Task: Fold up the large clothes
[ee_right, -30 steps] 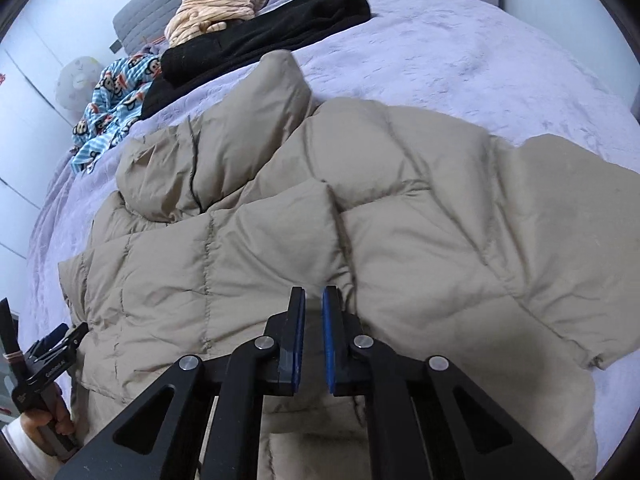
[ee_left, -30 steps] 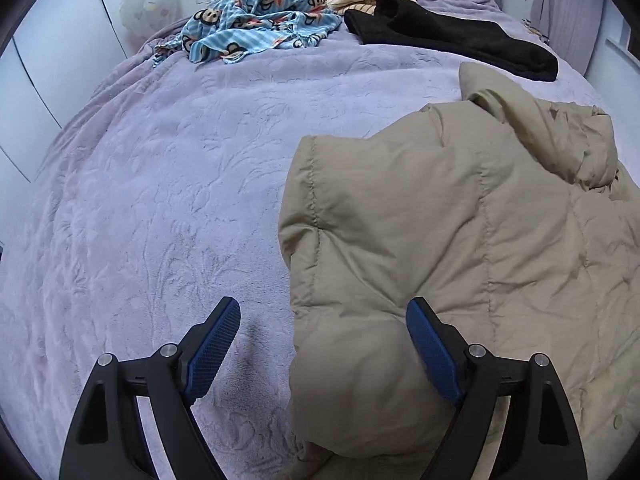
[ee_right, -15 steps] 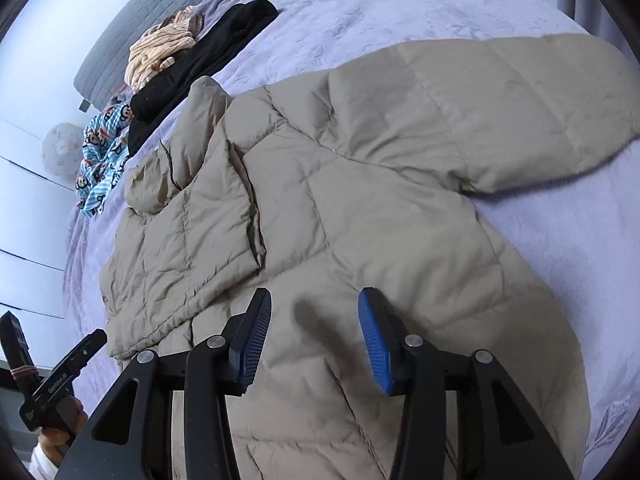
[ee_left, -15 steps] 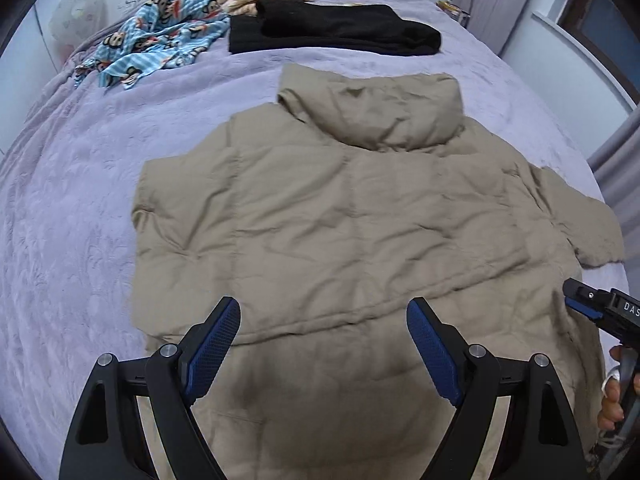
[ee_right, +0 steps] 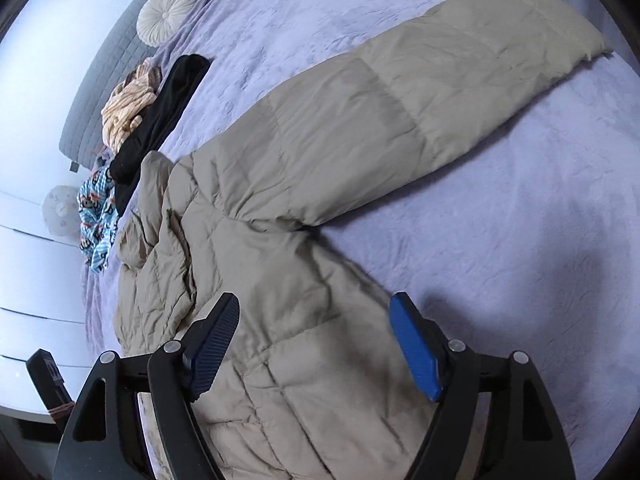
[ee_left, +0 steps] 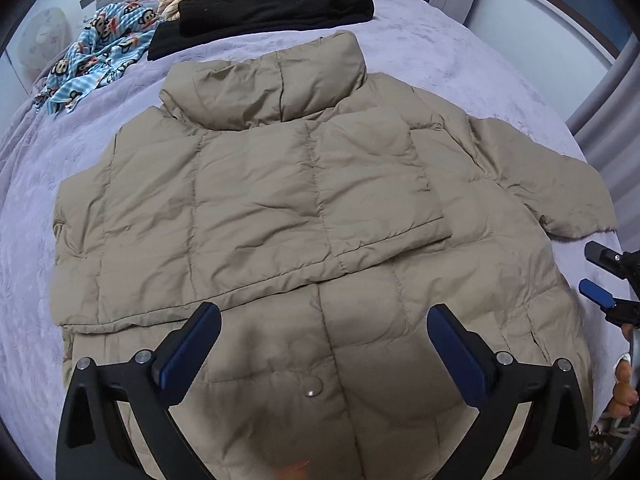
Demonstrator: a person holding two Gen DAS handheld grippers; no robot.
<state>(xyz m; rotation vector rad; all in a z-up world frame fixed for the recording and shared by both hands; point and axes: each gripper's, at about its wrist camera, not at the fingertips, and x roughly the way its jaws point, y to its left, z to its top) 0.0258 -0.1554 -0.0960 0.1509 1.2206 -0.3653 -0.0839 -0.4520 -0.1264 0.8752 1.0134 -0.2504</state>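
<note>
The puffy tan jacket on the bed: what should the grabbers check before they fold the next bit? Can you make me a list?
1. Left sleeve folded across the jacket: ok, it lies flat over the body.
2. Right sleeve still to fold: not ok, it sticks out across the purple blanket.
3. Left gripper free: ok, jaws opening, nothing between them.
4. Right gripper free: ok, jaws opening above the jacket, pads not pressing it.
5. Fold path clear of the black clothes: ok, they lie apart near the headboard.
6. Jacket underside smooth: cannot tell, hidden.
</note>
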